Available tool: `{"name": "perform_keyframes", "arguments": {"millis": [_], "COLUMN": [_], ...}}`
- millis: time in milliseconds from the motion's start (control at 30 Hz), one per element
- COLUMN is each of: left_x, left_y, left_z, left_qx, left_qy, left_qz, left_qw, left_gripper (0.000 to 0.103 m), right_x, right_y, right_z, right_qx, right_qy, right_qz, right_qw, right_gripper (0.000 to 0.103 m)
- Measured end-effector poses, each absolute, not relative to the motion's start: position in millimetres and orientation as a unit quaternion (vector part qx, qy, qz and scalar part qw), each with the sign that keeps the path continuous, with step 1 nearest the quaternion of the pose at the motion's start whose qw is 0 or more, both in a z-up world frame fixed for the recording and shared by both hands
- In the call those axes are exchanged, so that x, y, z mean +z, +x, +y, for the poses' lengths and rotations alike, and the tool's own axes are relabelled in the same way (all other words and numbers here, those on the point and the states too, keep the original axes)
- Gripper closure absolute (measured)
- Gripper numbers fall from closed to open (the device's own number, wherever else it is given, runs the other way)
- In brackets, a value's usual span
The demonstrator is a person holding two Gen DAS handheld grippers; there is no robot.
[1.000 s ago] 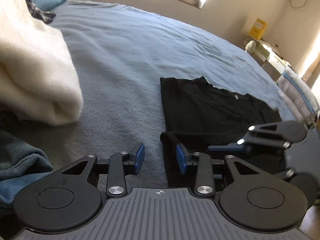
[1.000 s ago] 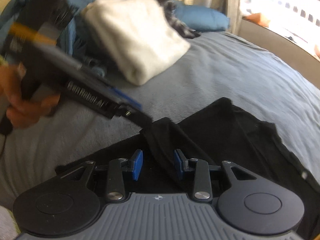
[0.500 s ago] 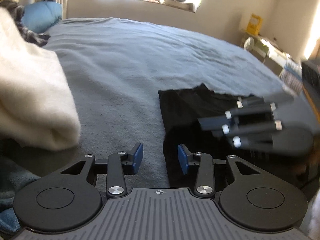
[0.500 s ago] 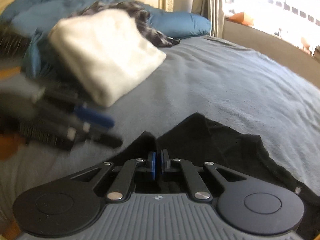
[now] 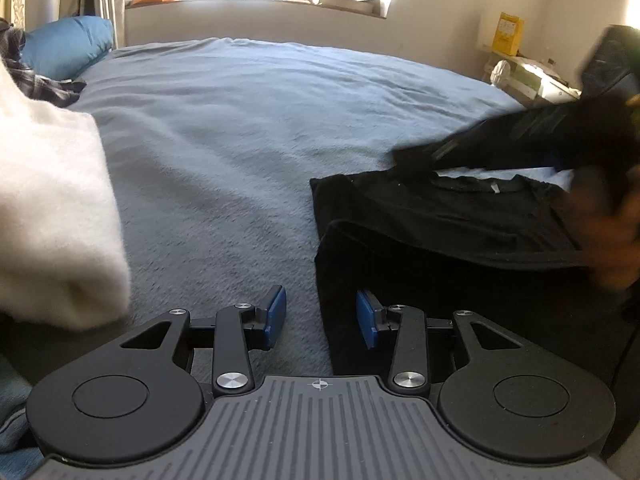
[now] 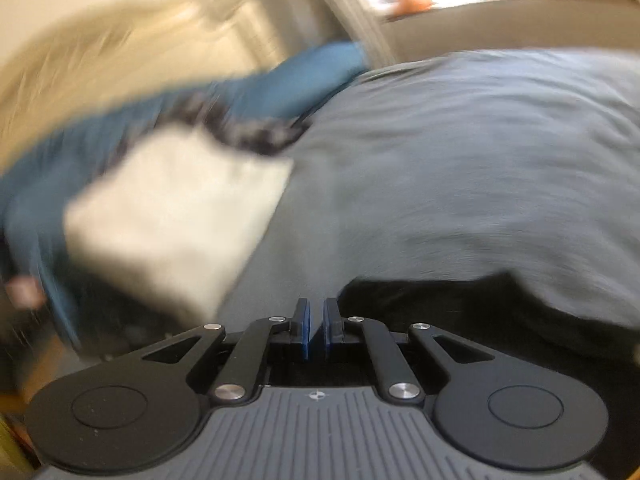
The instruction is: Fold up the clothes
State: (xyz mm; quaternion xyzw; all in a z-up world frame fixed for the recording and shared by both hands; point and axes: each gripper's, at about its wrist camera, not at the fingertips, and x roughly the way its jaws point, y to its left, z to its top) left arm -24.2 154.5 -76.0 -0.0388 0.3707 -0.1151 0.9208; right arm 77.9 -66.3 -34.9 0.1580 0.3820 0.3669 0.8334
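Black garment (image 5: 440, 232) beside wide-open left tool (image 5: 320, 316).

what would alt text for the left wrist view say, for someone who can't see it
The open left hand-held gripper hovers low over a grey-blue bed, its blue pads either side of the near edge of a black garment. At right, a blurred right hand-held gripper lifts part of that garment. A folded white cloth lies at left.
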Motion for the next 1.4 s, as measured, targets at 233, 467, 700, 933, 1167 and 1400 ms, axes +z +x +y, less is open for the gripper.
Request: {"name": "perform_keyframes", "arguments": {"millis": [233, 467, 700, 933, 1167, 1400], "left_x": [-79.0, -78.8, -77.8, -77.5, -79.2, -79.8], "left_y": [-16.4, -13.1, -7.3, -5.4, -2.8, -1.6], "left_z": [144.8, 139.8, 144.1, 142.6, 146.8, 146.8], "left_qx": [-0.092, -0.065, -0.040, -0.032, -0.042, -0.046], "left_qy": [-0.055, -0.064, -0.104, -0.112, -0.118, -0.119], "left_qz": [0.362, 0.363, 0.375, 0.381, 0.385, 0.386], "left_qw": [0.926, 0.927, 0.920, 0.917, 0.915, 0.914], "left_gripper": [0.065, 0.065, 0.065, 0.065, 0.065, 0.064], "right_x": [-6.7, -24.3, -50.9, -49.7, -26.9, -35.7], "right_y": [32.5, -32.7, -12.2, 30.5, 0.7, -26.6], "right_z": [-239.0, -322.7, -310.8, -326.6, -371.8, -387.4], "right_qx": [0.171, 0.058, 0.070, 0.044, 0.011, -0.042], "right_qy": [0.277, 0.310, 0.270, 0.271, 0.302, 0.244], "right_qz": [0.364, 0.434, 0.498, 0.446, 0.390, 0.427], "right_qw": [0.873, 0.844, 0.821, 0.852, 0.870, 0.870], "right_gripper": [0.083, 0.083, 0.084, 0.083, 0.083, 0.082]}}
